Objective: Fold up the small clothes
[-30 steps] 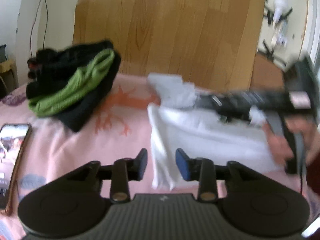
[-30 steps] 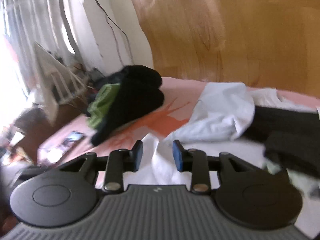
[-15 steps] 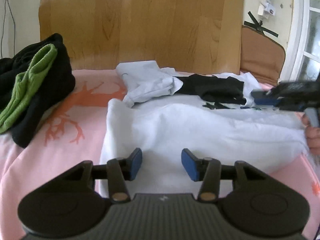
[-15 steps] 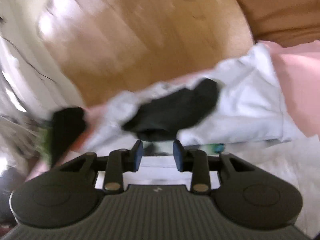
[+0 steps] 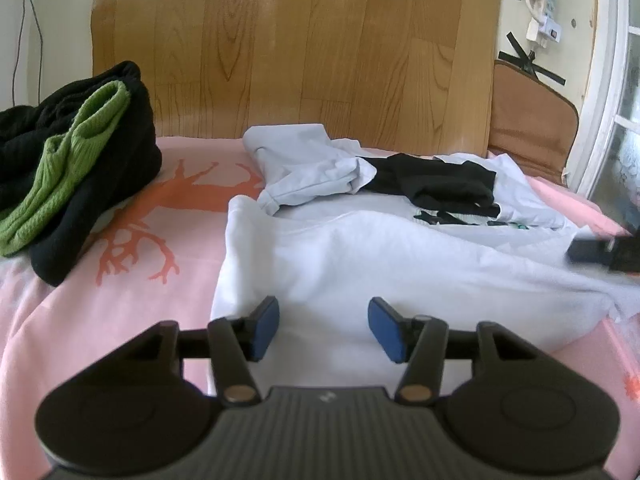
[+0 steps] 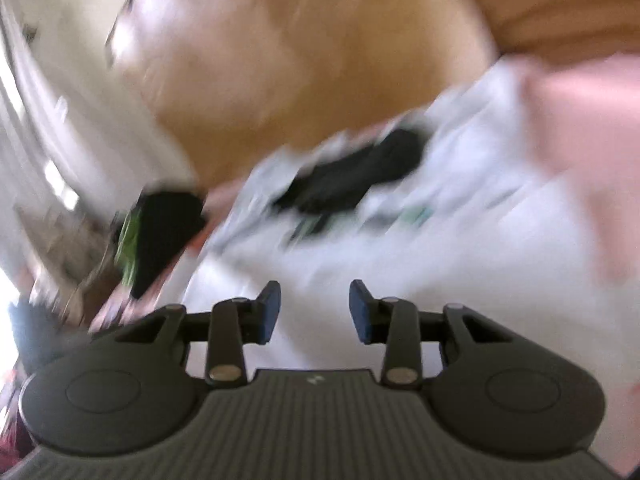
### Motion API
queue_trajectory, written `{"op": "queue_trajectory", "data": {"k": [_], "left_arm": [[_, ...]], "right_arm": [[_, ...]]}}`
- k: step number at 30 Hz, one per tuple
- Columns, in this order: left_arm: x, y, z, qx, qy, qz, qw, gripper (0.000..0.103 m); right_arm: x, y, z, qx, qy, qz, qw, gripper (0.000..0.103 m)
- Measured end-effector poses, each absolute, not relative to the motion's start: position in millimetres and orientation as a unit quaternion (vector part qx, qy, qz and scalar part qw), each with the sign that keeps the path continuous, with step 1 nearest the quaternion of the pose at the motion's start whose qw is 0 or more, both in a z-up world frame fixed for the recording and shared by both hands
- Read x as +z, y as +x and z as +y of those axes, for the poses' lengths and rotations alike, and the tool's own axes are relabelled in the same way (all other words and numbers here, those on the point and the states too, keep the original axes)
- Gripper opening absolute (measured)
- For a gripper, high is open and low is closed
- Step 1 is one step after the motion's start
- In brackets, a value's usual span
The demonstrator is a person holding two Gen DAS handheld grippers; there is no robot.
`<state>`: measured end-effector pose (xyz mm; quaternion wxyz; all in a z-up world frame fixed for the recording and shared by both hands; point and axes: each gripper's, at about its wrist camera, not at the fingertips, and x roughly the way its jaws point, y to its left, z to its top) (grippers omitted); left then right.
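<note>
Ahead of my right tongs point(image 6: 315, 307) everything smears with blur; only white cloth and a dark patch read. At the left view's right edge those tongs are cut off, a dark blur. My left tongs point(image 5: 323, 327) hang open, holding nothing, just over the near hem of the white garment point(image 5: 360, 264). Right tongs gape empty too. Beyond lie black shorts point(image 5: 436, 186) and a pale garment point(image 5: 304, 168); far left, a black-green pile point(image 5: 76, 152).

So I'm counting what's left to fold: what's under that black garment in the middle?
The black garment lies on a white shirt with a dark and green print partly showing at its near edge. Anything else beneath it is covered.
</note>
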<state>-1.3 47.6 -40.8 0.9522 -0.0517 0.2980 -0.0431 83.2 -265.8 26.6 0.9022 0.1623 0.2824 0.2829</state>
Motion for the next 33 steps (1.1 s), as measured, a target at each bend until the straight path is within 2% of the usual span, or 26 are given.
{"op": "queue_trajectory", "data": {"k": [4, 7, 13, 14, 15, 16, 18, 21, 23, 25, 27, 28, 29, 31, 32, 33], "left_arm": [[-41, -1, 50, -0.048, -0.06, 0.298, 0.951, 0.055], [-41, -1, 48, -0.048, -0.055, 0.298, 0.952, 0.056], [-41, -1, 45, -0.043, -0.048, 0.298, 0.952, 0.057], [-41, -1, 45, -0.042, -0.047, 0.298, 0.953, 0.057], [-41, -1, 45, -0.042, -0.045, 0.298, 0.953, 0.057], [-41, -1, 44, -0.042, -0.044, 0.298, 0.953, 0.057], [-41, -1, 44, -0.042, -0.041, 0.299, 0.952, 0.057], [-41, 0, 41, -0.04, -0.03, 0.3, 0.953, 0.058], [-41, 0, 38, -0.038, -0.021, 0.302, 0.952, 0.059], [-41, -1, 38, -0.039, -0.019, 0.302, 0.952, 0.06], [-40, -2, 42, -0.04, -0.027, 0.302, 0.952, 0.06], [-39, -3, 45, -0.04, -0.035, 0.303, 0.952, 0.06], [-38, -4, 48, -0.041, -0.044, 0.306, 0.95, 0.06], [-33, -12, 58, -0.049, -0.065, 0.314, 0.946, 0.061], [-29, -17, 64, -0.05, -0.073, 0.315, 0.945, 0.065], [-25, -23, 72, -0.047, -0.081, 0.315, 0.945, 0.077]], "right_arm": [[52, 75, -318, 0.186, 0.169, 0.225, 0.941, 0.044], [57, 75, -337, 0.146, 0.148, 0.209, 0.956, 0.052], [34, 97, -330, 0.137, 0.107, 0.25, 0.953, 0.051], [30, 100, -325, 0.138, 0.092, 0.257, 0.952, 0.048], [25, 103, -318, 0.141, 0.072, 0.265, 0.951, 0.039], [22, 104, -312, 0.136, 0.05, 0.268, 0.952, 0.003], [29, 105, -313, 0.11, 0.019, 0.238, 0.965, 0.005], [40, 115, -332, 0.078, 0.061, 0.191, 0.977, 0.004], [40, 125, -337, 0.038, 0.056, 0.198, 0.978, 0.009], [39, 126, -348, 0.063, 0.096, 0.225, 0.968, 0.009], [44, 108, -358, 0.09, 0.136, 0.217, 0.962, 0.013], [46, 97, -361, 0.1, 0.146, 0.214, 0.961, 0.022], [47, 85, -365, 0.112, 0.155, 0.215, 0.958, 0.036], [43, 60, -373, 0.132, 0.163, 0.222, 0.952, 0.052], [40, 48, -376, 0.139, 0.161, 0.23, 0.95, 0.054], [37, 37, -377, 0.142, 0.16, 0.237, 0.947, 0.054]]}}
